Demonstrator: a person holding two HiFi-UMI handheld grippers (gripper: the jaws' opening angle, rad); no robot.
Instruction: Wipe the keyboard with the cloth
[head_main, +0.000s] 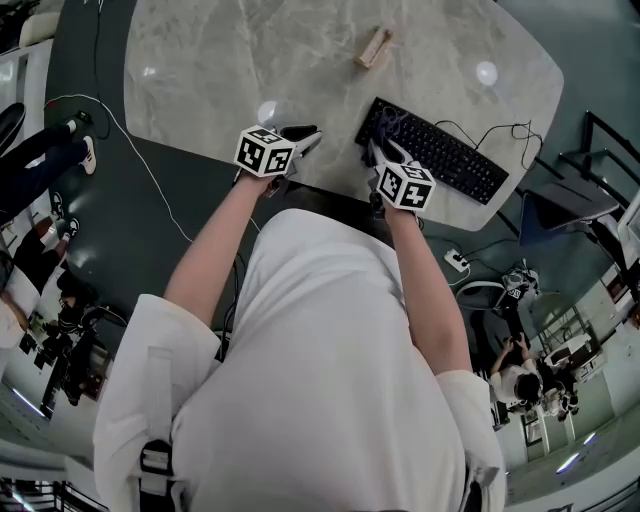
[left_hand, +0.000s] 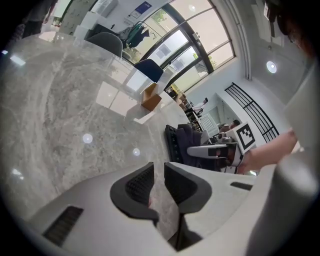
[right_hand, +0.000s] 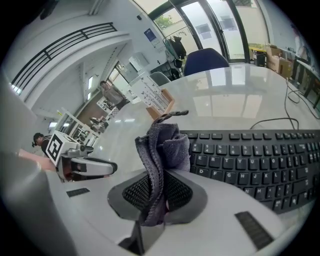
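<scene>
the left gripper (head_main: 305, 135) sits low over the bare bench (head_main: 230, 60), its fingers drawn together to a slit with nothing between them. it looks idle. the right gripper (head_main: 385, 150) is the nearer one, forearm reaching straight ahead, fingers clenched on the dark cloth (right_hand: 162, 145). the cloth stands bunched past the fingertips at the left end of the keyboard (right_hand: 255, 160); contact cannot be told. the keys stretch off toward three o'clock from those fingers. in the head view the keyboard's long axis runs ten to four o'clock, so the wipe likely sweeps that way.
</scene>
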